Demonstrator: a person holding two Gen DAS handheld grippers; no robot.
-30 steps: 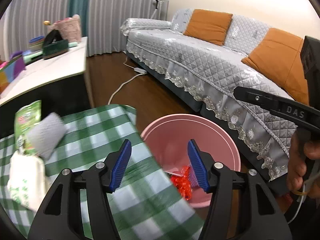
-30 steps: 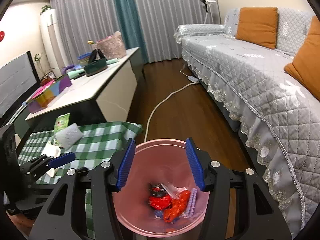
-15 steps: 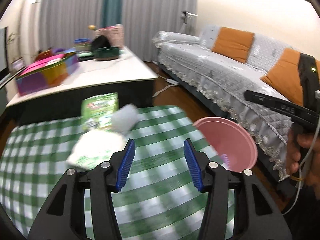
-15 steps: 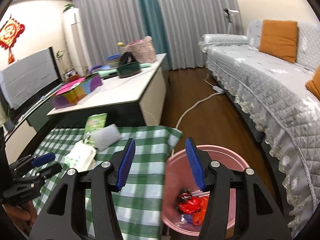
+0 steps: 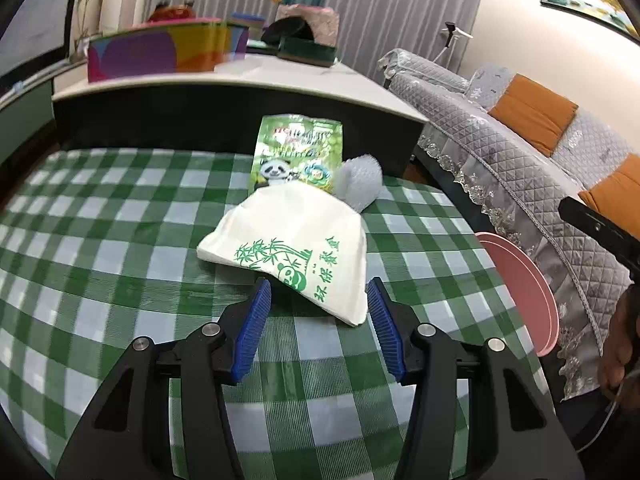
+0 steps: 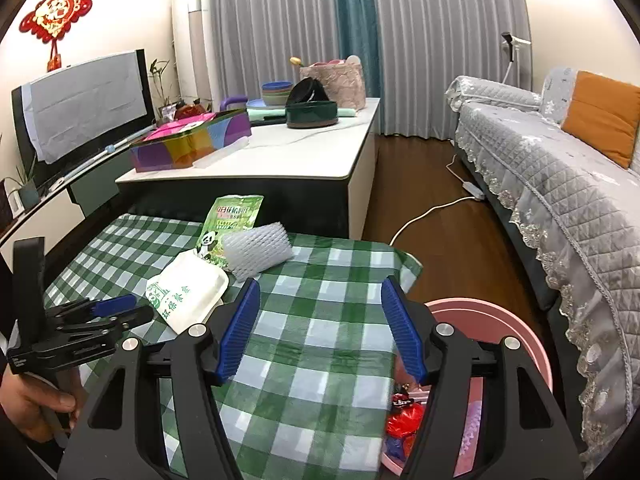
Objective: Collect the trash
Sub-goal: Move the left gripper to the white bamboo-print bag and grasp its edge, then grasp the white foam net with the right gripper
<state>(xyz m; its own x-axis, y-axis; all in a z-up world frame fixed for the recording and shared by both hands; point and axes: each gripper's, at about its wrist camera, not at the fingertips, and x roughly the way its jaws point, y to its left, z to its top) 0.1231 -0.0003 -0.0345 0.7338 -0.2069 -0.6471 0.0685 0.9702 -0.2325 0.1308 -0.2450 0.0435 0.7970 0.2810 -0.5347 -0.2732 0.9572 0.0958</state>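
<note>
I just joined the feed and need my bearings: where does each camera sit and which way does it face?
Left wrist: rides the left hand-held gripper, aimed down over the checked table at the white takeaway box; open jaws, nothing between them.
Right wrist: rides the right hand-held gripper, open over the table edge beside the pink bin; the left hand shows at its left.
Shared: box, green packet, foam net, bin, sofa.
</note>
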